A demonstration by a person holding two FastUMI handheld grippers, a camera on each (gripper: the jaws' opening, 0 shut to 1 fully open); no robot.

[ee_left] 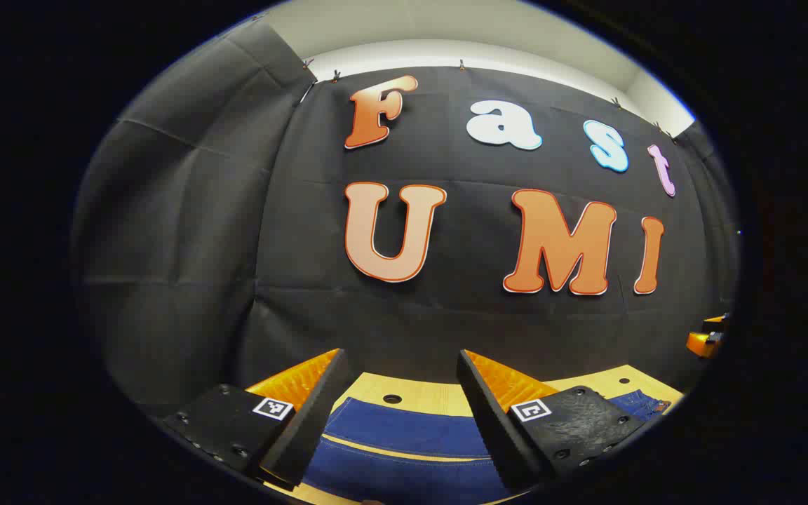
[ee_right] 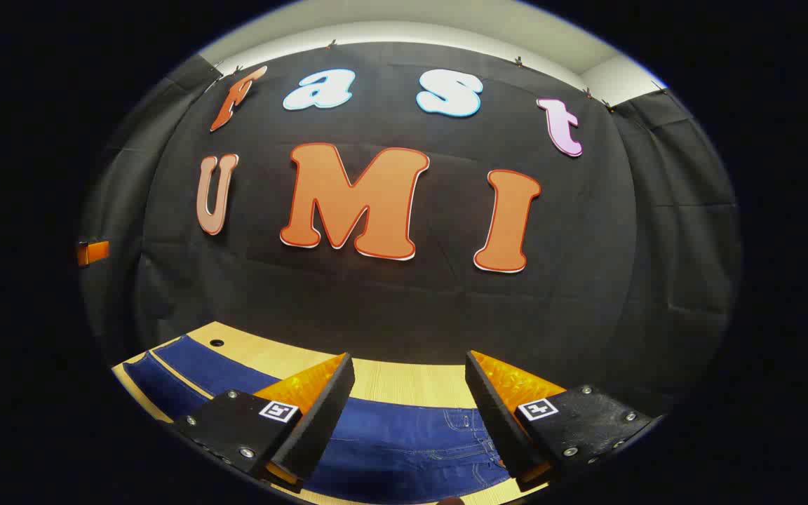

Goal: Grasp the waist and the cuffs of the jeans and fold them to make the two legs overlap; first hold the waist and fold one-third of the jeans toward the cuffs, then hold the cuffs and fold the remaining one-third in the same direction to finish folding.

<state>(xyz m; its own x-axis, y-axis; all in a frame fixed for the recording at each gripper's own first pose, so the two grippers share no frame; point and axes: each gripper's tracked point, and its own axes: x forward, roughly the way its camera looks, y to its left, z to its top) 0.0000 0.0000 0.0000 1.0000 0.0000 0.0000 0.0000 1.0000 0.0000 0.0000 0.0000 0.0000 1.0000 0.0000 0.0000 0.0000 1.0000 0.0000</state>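
desk (ee_left: 439,396) of pale wood carries the jeans (ee_left: 404,438), spread flat along its near edge; in the right gripper view the same denim (ee_right: 404,438) runs across the bottom, with what looks like the pocket and waist stitching on its right part, though the fisheye edge makes that hard to confirm. left tongs (ee_left: 400,393) hang above the cloth with fingers well apart and nothing between them. right tongs (ee_right: 409,393) are likewise apart and empty over the denim. a small dark hole (ee_left: 392,398) sits in the desk just beyond the fabric.

no fold looks begun. risk from here: both tongs point more at the wall than at the cloth, so a closing pinch could catch only the top layer or miss the waist edge, and the legs would then lift unevenly and fail to overlap.
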